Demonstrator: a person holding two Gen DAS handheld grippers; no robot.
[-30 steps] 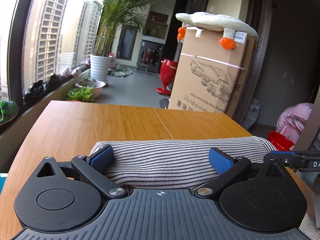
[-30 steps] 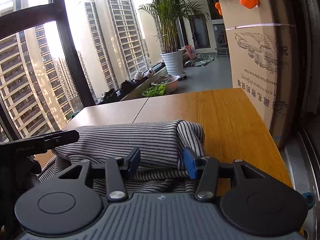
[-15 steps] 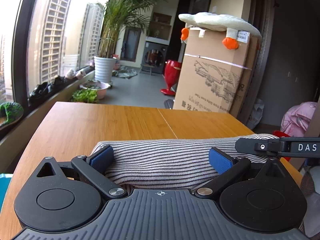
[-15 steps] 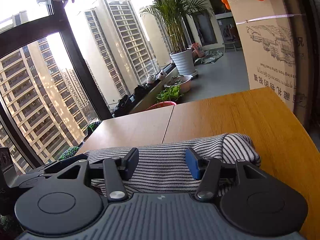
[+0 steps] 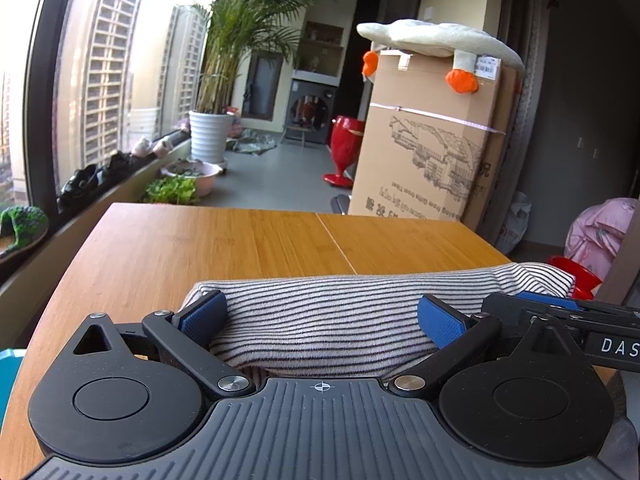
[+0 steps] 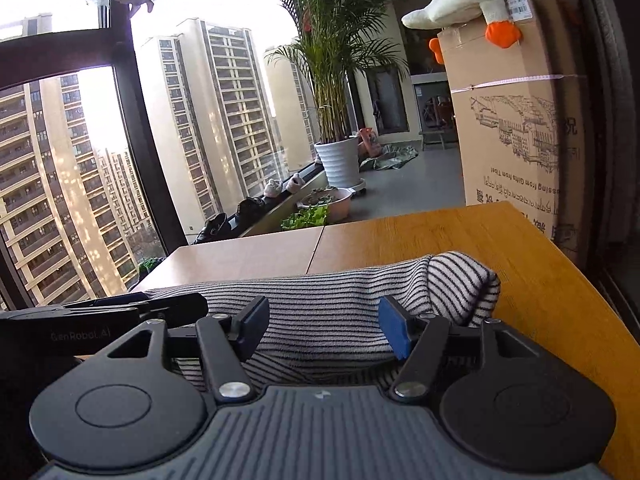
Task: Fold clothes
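A black-and-white striped garment (image 5: 320, 320) lies folded in a long bundle on the wooden table (image 5: 240, 240). My left gripper (image 5: 320, 316) is open, its blue pads (image 5: 202, 314) straddling the bundle's near edge. My right gripper (image 6: 322, 326) is open too, its pads (image 6: 394, 330) on either side of the same garment (image 6: 328, 304) near its right end. The right gripper's body shows at the right of the left wrist view (image 5: 560, 312). The left gripper's body shows at the left of the right wrist view (image 6: 100, 312).
A tall cardboard box (image 5: 432, 140) with a plush duck (image 5: 432, 40) on top stands beyond the table's far right corner. A potted palm (image 5: 210, 136), a red stool (image 5: 344, 152) and a window ledge with shoes (image 5: 92, 176) lie beyond.
The right gripper has shifted beside the left one over the bundle, and its view has swung back toward the box. Both grippers stay open on the garment.
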